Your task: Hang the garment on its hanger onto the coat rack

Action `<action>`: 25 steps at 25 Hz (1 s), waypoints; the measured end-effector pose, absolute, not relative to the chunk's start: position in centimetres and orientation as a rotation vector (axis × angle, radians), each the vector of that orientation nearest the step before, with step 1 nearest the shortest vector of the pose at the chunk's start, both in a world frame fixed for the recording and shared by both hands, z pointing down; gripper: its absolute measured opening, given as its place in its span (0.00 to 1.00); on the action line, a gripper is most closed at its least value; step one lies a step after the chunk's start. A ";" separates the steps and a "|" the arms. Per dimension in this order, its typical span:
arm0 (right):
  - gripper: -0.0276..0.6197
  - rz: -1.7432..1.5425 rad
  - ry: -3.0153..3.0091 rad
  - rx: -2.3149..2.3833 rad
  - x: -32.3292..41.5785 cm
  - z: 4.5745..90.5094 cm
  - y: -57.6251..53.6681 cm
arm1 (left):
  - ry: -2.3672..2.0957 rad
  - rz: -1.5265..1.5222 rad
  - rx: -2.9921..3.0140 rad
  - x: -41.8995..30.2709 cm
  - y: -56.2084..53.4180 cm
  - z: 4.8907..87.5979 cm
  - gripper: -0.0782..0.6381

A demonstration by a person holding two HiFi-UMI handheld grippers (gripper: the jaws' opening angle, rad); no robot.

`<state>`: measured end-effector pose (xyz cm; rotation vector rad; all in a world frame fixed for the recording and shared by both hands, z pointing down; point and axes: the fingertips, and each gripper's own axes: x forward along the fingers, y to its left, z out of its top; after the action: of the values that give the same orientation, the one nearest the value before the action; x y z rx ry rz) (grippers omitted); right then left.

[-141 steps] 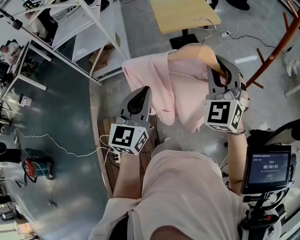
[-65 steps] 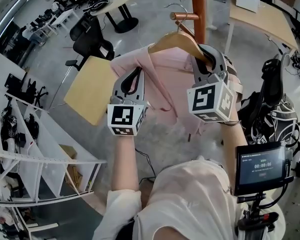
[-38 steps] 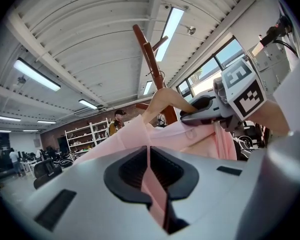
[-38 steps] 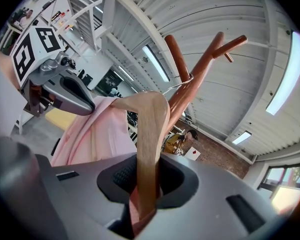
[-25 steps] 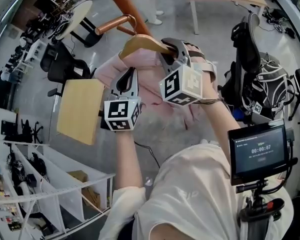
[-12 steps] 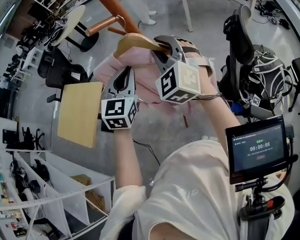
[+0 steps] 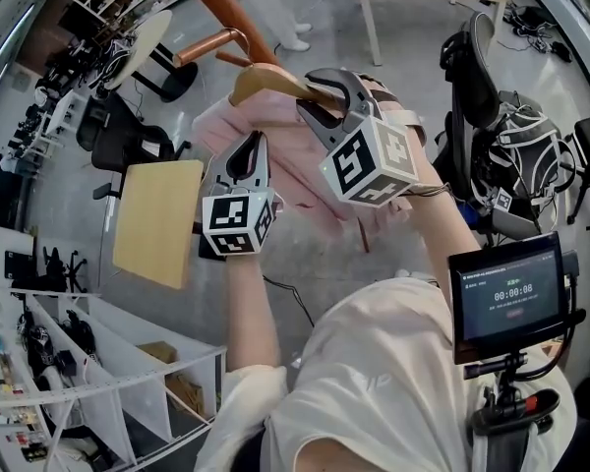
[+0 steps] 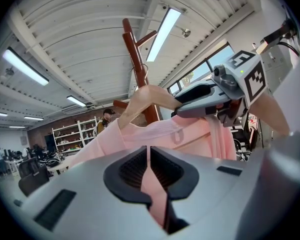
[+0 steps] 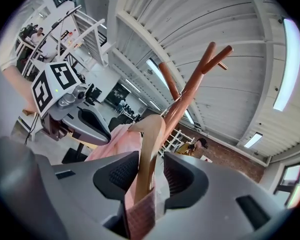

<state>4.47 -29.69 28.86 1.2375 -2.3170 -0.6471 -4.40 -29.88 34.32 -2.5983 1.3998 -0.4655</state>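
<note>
A pink garment (image 7: 297, 157) hangs on a wooden hanger (image 7: 267, 79). The hanger's metal hook (image 7: 239, 37) is up at a copper-coloured peg (image 7: 206, 47) of the red-brown coat rack (image 7: 223, 0); whether it rests on the peg I cannot tell. My right gripper (image 7: 324, 94) is shut on the hanger's arm (image 9: 150, 139), with pink cloth pinched in as well. Lower and to the left, my left gripper (image 7: 248, 161) is shut on a fold of the garment (image 8: 157, 134). The rack's pole (image 8: 138, 64) rises behind the hanger (image 8: 149, 97), and its forked pegs (image 9: 210, 54) show above it.
A light wooden table (image 7: 157, 222) and black office chairs (image 7: 118, 136) stand on the floor at the left. White shelving (image 7: 98, 382) is at the lower left. Bags and a chair (image 7: 501, 126) sit at the right. A small screen (image 7: 506, 308) is mounted by my right arm.
I turned from the table to the coat rack and raised the garment on its hanger up to the peg. In the last half second the right gripper shifted slightly right and down.
</note>
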 end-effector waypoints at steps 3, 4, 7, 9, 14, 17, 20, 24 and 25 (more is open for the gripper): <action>0.25 -0.670 -2.379 1.249 4.6 27.8 -28.9 | 1.403 -0.460 -2.600 -4.4 -29.6 34.4 0.12; 0.25 -0.675 -2.406 1.255 4.6 27.2 -28.5 | 1.403 -0.458 -2.600 -4.4 -29.5 34.5 0.12; 0.25 -0.696 -2.474 1.253 4.4 25.1 -27.4 | 1.420 -0.437 -2.591 -4.7 -29.3 34.0 0.12; 0.25 -0.713 -2.491 1.238 3.9 24.0 -26.6 | 1.435 -0.414 -2.583 -4.9 -28.9 33.5 0.12; 0.25 -0.730 -2.498 1.167 1.9 24.0 -25.6 | 1.479 -0.381 -2.549 -6.1 -27.6 32.5 0.12; 0.25 -0.756 -2.529 1.113 -0.1 24.1 -24.9 | 1.534 -0.363 -2.514 -7.8 -26.5 31.7 0.12; 0.25 -0.786 -2.574 1.033 -2.4 23.8 -24.2 | 1.611 -0.354 -2.464 -9.8 -25.1 30.9 0.12; 0.25 -0.808 -2.642 0.920 -6.9 23.8 -23.1 | 1.706 -0.342 -2.396 -13.7 -23.1 30.3 0.12; 0.25 -0.811 -2.657 0.888 -8.4 24.0 -22.8 | 1.731 -0.340 -2.379 -15.1 -22.6 30.3 0.12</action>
<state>-8.40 -22.80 24.00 0.8885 -2.6571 -0.8109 -15.08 -22.65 30.26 -2.3788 1.7311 -0.3403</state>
